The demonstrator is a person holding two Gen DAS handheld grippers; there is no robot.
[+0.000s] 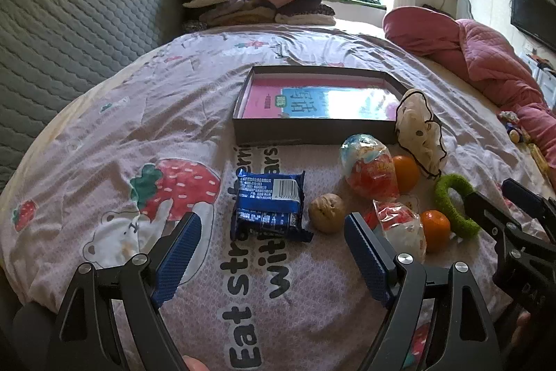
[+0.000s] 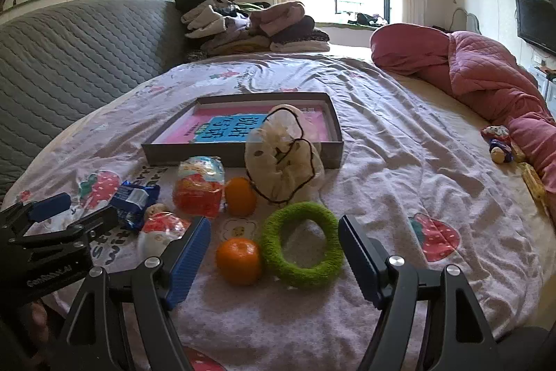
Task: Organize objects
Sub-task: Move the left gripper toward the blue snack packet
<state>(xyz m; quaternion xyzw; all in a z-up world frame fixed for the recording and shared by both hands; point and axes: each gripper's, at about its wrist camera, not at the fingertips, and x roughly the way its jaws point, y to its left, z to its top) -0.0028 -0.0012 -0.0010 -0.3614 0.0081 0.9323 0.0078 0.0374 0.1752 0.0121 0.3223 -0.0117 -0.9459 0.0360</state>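
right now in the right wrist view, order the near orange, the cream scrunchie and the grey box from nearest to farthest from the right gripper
1. Near orange: just ahead of the open right gripper, toward its left finger, beside the green ring.
2. Cream scrunchie: farther back, centre, leaning on the box's front wall.
3. Grey box: behind it, farthest.

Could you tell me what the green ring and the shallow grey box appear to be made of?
Green ring: soft fuzzy fabric, perhaps chenille or terry; its surface looks nubby and matte. Grey box: probably cardboard, with thin straight walls, crisp corners and a dull finish.
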